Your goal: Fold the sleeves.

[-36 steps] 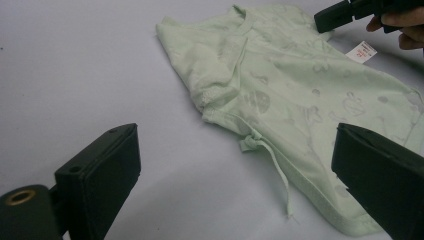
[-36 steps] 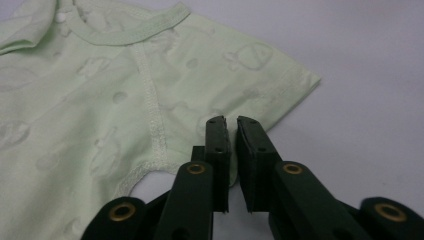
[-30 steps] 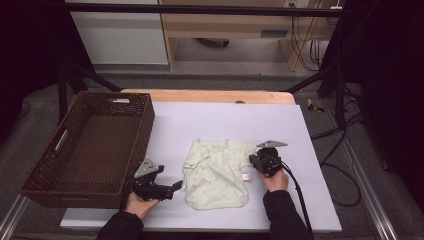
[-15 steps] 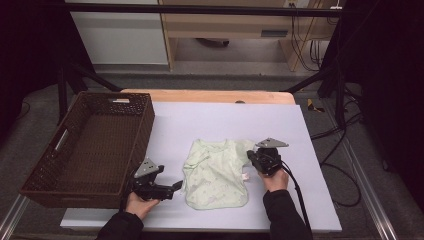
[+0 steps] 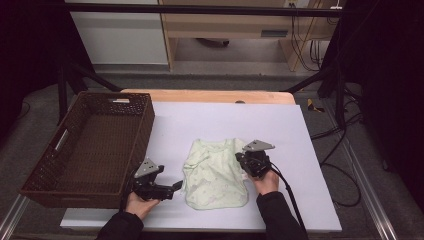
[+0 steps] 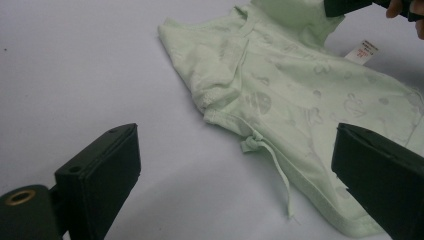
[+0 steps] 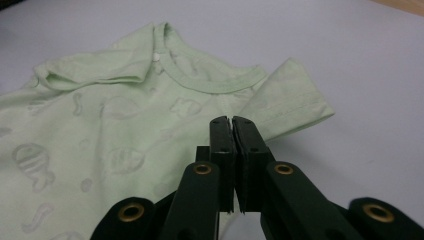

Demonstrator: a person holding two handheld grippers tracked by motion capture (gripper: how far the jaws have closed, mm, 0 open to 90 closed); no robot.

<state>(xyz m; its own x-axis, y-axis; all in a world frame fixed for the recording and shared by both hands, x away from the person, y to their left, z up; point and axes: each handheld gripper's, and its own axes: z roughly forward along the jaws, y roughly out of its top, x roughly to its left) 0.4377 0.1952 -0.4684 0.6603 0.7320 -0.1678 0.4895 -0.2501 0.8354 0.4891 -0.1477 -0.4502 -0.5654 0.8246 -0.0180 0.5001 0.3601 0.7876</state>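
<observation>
A pale green baby shirt [image 5: 215, 172] [image 6: 300, 90] [image 7: 125, 125] lies spread flat on the light table [image 5: 300, 150], neck towards the far side. My left gripper [image 5: 172, 187] [image 6: 240, 145] rests low at the shirt's left edge, open, with a side tie string [image 6: 260, 142] ahead of its jaws and nothing between them. My right gripper [image 5: 240, 158] [image 7: 231, 122] hovers over the shirt's right side just short of the sleeve [image 7: 290, 100], jaws shut together. A thin pale sliver shows at their tips; I cannot tell what it is. A white tag [image 6: 367, 50] lies by the shirt's right edge.
A dark wicker basket [image 5: 145, 125] stands on the table's left side, close to my left hand. Bare tabletop stretches beyond and to the right of the shirt. A wooden strip [image 5: 210, 96] runs along the table's far edge.
My right gripper has shifted a little to the left and upward, over the shirt's right edge, staying shut. The left gripper and the shirt have kept still.
</observation>
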